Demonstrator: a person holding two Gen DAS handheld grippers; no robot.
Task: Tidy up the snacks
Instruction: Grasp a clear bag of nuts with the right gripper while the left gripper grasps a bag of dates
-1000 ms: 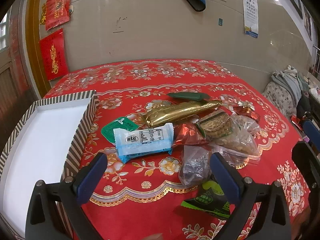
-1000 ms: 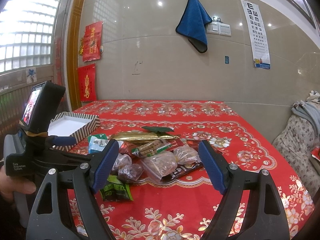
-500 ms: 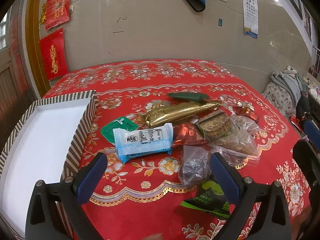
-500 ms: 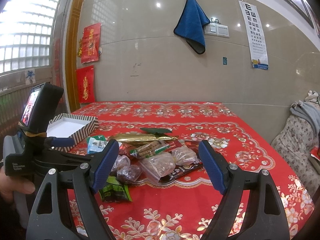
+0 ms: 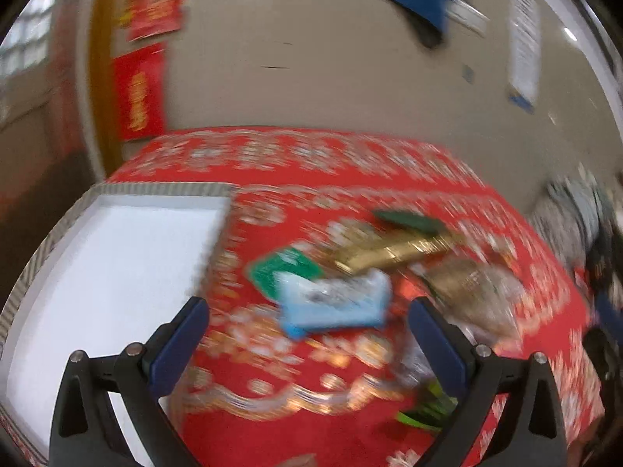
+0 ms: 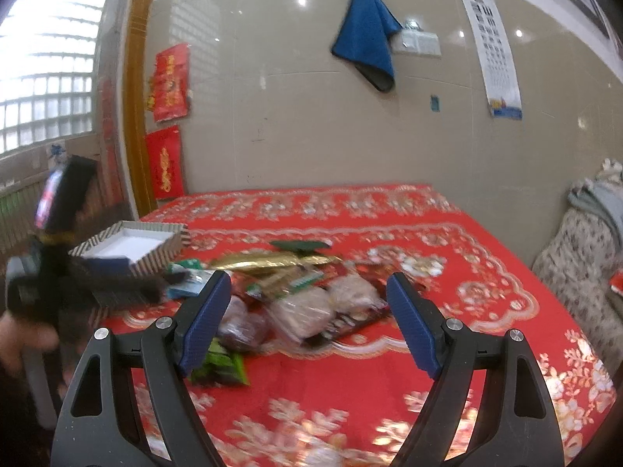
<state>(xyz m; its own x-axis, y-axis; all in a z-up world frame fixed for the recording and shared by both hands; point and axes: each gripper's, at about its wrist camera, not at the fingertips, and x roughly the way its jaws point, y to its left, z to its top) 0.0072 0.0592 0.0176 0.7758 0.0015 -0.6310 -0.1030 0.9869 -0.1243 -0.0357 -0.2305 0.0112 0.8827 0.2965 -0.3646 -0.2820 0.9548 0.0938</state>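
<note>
The red floral tablecloth [image 6: 447, 272] fills the lower half of both my views, with the beige tiled wall [image 6: 292, 116] behind it in the upper half. In my left wrist view, which is badly blurred, the striped box [image 5: 155, 188] with its white inside takes up the left of the frame, its near corner just beyond my left finger. My left gripper [image 5: 307, 334] stands spread wide with nothing between its blue pads, and the light blue packet [image 5: 335, 301] lies just above that gap, at the frame's centre, overlapping a green packet [image 5: 284, 268] to its upper left. The long gold packet [image 5: 393, 253] runs up and to the right from there. In my right wrist view, my right gripper [image 6: 303, 317] is likewise spread and empty, and the heap of snacks sits in the middle of the frame directly beyond its fingertips: clear bags [image 6: 303, 311] of brownish snacks between the pads, a bright green wrapper [image 6: 222, 366] touching the left pad's lower edge. The box shows small at middle left, beside my blurred left tool.
</note>
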